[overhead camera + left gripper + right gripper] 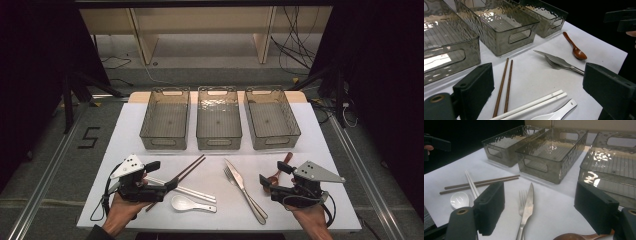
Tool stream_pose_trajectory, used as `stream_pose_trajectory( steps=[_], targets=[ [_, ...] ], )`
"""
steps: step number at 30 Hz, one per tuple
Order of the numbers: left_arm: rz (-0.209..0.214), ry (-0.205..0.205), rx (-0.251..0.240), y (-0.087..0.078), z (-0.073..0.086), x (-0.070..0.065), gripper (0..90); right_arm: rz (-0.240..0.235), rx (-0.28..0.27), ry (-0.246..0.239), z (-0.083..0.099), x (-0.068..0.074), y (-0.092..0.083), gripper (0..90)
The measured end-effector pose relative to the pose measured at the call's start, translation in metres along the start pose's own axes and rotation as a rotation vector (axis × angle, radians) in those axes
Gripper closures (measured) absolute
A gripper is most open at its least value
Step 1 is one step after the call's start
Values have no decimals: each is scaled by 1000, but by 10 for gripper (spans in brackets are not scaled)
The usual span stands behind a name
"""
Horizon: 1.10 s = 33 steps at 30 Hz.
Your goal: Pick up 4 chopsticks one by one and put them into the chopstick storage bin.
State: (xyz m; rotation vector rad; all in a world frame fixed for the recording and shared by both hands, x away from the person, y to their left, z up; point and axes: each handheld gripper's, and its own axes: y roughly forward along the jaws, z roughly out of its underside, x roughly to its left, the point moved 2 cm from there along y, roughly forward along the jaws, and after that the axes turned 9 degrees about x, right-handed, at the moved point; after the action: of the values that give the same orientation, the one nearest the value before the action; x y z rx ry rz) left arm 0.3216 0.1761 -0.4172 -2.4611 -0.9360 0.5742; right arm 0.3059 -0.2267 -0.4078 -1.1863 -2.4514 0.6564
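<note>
On the white tabletop point(312, 150) lie brown chopsticks point(189, 168), white chopsticks point(192, 192), a white spoon point(182, 202), a fork point(230, 174), a knife point(246, 189) and a wooden spoon point(287, 159). My left gripper point(161, 175) hovers open at the near left, over the chopsticks' near ends. In the left gripper view its jaws point(539, 75) hold nothing, with the brown chopsticks point(505, 85) below. My right gripper point(274, 174) is open at the near right, above the wooden spoon's bowl point(579, 237). Ahead of its jaws point(540, 195) lie the knife point(527, 207) and fork point(522, 197).
Three clear grey bins stand in a row behind the cutlery: left point(164, 141), middle point(218, 142), right point(276, 141), all with bare floors. Bare white surface separates the bins from the cutlery. The table's near edge runs just behind both hands.
</note>
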Motion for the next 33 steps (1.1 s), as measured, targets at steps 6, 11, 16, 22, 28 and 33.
stream_pose_trajectory(
  steps=[6,11,16,22,28,33],
  targets=[
    [3,0,14,1,-1,1,92,1,0,1,0,0,0,253],
    [10,-1,51,4,-2,3,96,4,1,-1,-1,0,0,253],
    [21,10,125,7,-5,7,96,-2,2,2,-1,-1,1,254],
    [17,76,219,8,-16,6,99,-14,8,-9,-1,0,2,255],
    [27,155,346,22,-24,8,110,-24,18,-12,-1,1,2,255],
    [64,221,418,32,-25,10,125,-36,22,-17,-1,1,3,255]
  ],
)
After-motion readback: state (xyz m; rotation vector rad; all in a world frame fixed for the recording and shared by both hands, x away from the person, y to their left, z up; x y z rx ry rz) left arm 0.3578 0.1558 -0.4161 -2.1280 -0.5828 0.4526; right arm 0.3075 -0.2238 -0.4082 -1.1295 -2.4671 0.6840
